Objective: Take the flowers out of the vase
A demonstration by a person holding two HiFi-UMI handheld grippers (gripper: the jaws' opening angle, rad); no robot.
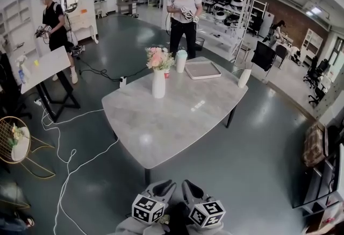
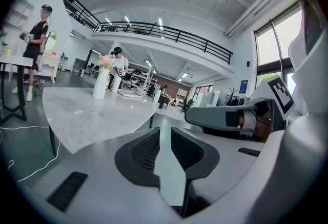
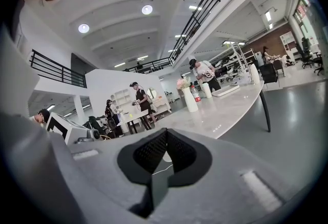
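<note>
A white vase [image 1: 158, 84] with pink flowers [image 1: 159, 58] stands upright on the far left part of the grey marble table [image 1: 177, 121]. Both grippers hang side by side below the table's near edge, far from the vase. My left gripper [image 1: 161, 188] shows a narrow gap between its pads, with nothing in it. My right gripper [image 1: 191, 188] has its pads together and is empty. From the left gripper [image 2: 165, 130] the vase [image 2: 101, 83] and flowers [image 2: 106, 61] show far off at the left. The right gripper [image 3: 165, 131] sees the vase [image 3: 190, 100] in the distance.
Behind the vase stand a white cup [image 1: 181, 61] and a small bottle [image 1: 166, 73]; a tray [image 1: 202, 70] lies at the far end. A white cylinder [image 1: 244, 78] stands at the right edge. A person [image 1: 183, 13] stands beyond the table, another [image 1: 54, 21] at left. Cables [image 1: 64, 148] cross the floor.
</note>
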